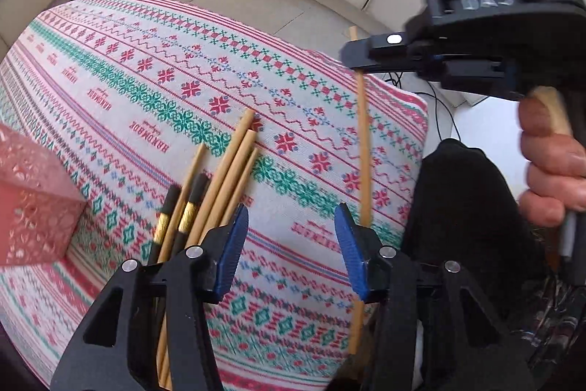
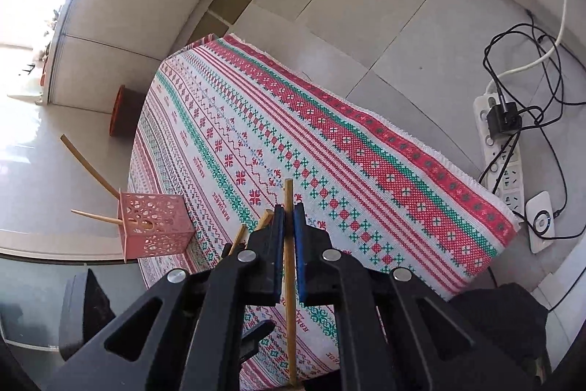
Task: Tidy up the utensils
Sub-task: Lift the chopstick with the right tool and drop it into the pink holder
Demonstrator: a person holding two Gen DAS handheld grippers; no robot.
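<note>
The right gripper (image 2: 289,226) squeezes one thin wooden chopstick (image 2: 289,266), which stands nearly straight up above the patterned cloth (image 2: 366,171). The left gripper (image 1: 291,244) is partly open with nothing between its blue pads (image 1: 230,244). A pile of chopsticks (image 1: 219,178) lies on the cloth beside it. A pink holder (image 2: 155,226) with two sticks stands near the cloth's edge.

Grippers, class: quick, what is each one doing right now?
Left gripper: open, holding nothing.
Right gripper: closed on a single wooden chopstick.
</note>
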